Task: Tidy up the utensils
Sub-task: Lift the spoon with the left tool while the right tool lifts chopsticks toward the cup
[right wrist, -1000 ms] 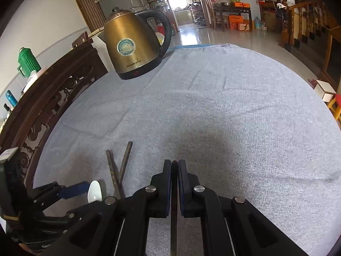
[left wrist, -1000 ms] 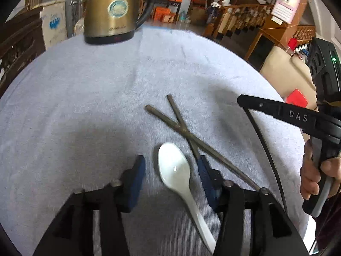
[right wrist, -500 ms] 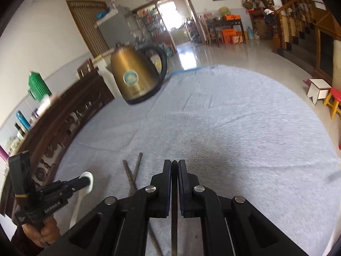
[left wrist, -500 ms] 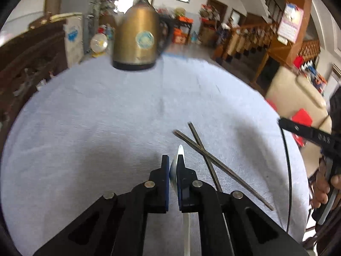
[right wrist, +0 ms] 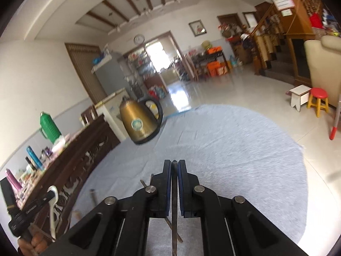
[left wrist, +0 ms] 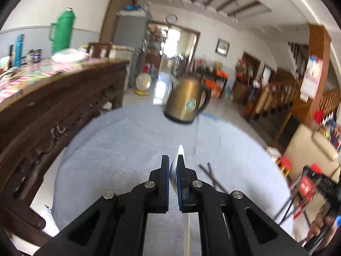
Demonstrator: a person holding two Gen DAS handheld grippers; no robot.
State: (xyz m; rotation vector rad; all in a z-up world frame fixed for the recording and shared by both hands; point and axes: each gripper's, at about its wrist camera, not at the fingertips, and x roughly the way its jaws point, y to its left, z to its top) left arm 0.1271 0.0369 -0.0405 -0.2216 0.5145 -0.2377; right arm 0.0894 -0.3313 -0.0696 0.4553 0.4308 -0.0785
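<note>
**Both jaws clenched on utensils above the cloth-covered surface**

The round surface [right wrist: 245,149], draped in pale grey-blue cloth, is carrying a brass-coloured kettle [left wrist: 187,104] at its far rim, at about 12 o'clock in the left wrist view and 10 o'clock in the right. A carved dark wooden sideboard [left wrist: 53,106] is running along the 9 o'clock side, bearing a green flask [left wrist: 61,32]. Beyond, a tiled floor [right wrist: 245,93] is leading to a bright doorway, with a staircase at 2 o'clock and a red stool [right wrist: 318,101] at 3 o'clock.

The left gripper [left wrist: 173,166] is grasping the white spoon [left wrist: 180,150] on edge, bowl tip projecting past the jaws. The right gripper [right wrist: 174,166] is clenching a dark chopstick [right wrist: 174,202]. Two more chopsticks [left wrist: 210,175] are lying crossed on the cloth at 4 o'clock of the left jaws.

Compared with a second ago, the spoon is no longer lying flat between parted left jaws; it is now being held off the cloth. Both views are now taking in far more ceiling and room, and both are motion-blurred.

Open cloth is stretching from 12 to 3 o'clock ahead of the right jaws; the sideboard is crowding the 9 o'clock edge.
</note>
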